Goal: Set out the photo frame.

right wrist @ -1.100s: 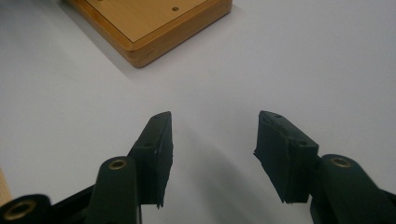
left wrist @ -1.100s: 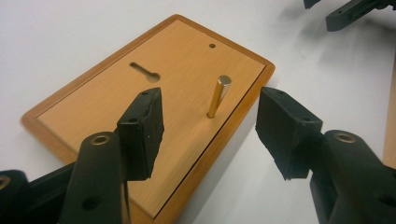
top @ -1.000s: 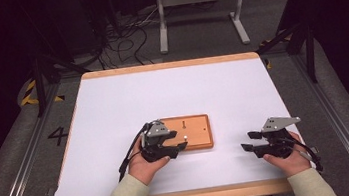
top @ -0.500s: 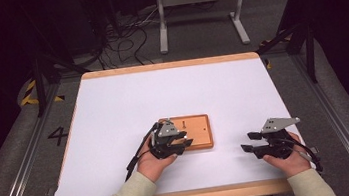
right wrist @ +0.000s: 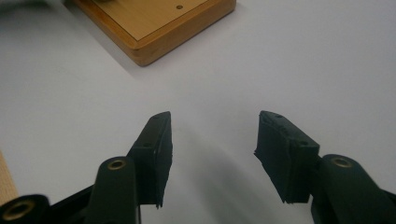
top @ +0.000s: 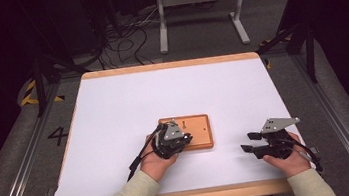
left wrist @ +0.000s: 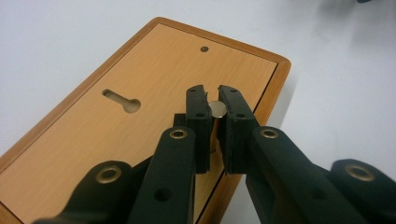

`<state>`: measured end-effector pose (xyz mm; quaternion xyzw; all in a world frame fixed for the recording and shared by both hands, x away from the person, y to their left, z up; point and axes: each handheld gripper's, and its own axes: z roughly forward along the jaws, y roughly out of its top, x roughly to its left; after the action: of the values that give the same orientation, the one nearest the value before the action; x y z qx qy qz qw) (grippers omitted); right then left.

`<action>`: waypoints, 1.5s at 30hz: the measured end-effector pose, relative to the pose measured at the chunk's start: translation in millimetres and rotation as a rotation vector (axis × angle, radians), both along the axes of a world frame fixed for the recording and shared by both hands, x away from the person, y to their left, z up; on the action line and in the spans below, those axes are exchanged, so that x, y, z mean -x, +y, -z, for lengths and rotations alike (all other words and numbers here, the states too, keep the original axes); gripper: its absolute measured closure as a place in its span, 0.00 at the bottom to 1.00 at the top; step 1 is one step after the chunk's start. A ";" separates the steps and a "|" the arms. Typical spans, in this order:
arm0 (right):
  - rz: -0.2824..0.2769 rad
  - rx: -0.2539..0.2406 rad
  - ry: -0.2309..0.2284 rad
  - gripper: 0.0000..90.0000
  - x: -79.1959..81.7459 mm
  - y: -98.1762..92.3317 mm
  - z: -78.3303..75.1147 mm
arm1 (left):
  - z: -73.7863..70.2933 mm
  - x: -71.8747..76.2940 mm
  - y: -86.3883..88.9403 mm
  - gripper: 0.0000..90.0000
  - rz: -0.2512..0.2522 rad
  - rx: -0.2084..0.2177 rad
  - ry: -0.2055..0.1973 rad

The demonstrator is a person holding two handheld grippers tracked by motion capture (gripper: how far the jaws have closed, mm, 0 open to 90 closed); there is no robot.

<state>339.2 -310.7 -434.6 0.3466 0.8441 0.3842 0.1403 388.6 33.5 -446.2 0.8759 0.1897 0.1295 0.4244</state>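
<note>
Left gripper view: left claw (left wrist: 213, 100) has just been closing, now pinching the metal peg (left wrist: 216, 108) on the wooden board (left wrist: 140, 70); keep pads centred, pull straight.

Wooden board (left wrist: 140, 93) smooth, satin; peg (left wrist: 217, 108) dull metal; table cover (top: 163, 104) matt white; hand-held gripper (right wrist: 212, 154) matt black plastic.
</note>
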 end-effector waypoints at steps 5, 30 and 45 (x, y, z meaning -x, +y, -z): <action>0.001 0.001 -0.001 0.50 -0.2 0.1 -0.1 | 0.3 2.6 -0.7 0.93 0.019 -0.031 -0.053; -0.043 -0.100 0.010 0.45 -13.7 16.2 -22.7 | 6.4 38.1 -5.8 0.93 0.057 -0.182 -0.357; -0.071 -0.099 0.110 0.39 -62.3 61.8 -39.7 | 9.1 39.7 -4.4 0.93 0.044 -0.154 -0.353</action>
<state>401.5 -248.9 -394.9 0.3434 0.8423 0.4107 0.0627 348.9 29.1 -455.2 0.8734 0.0827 0.2862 0.3854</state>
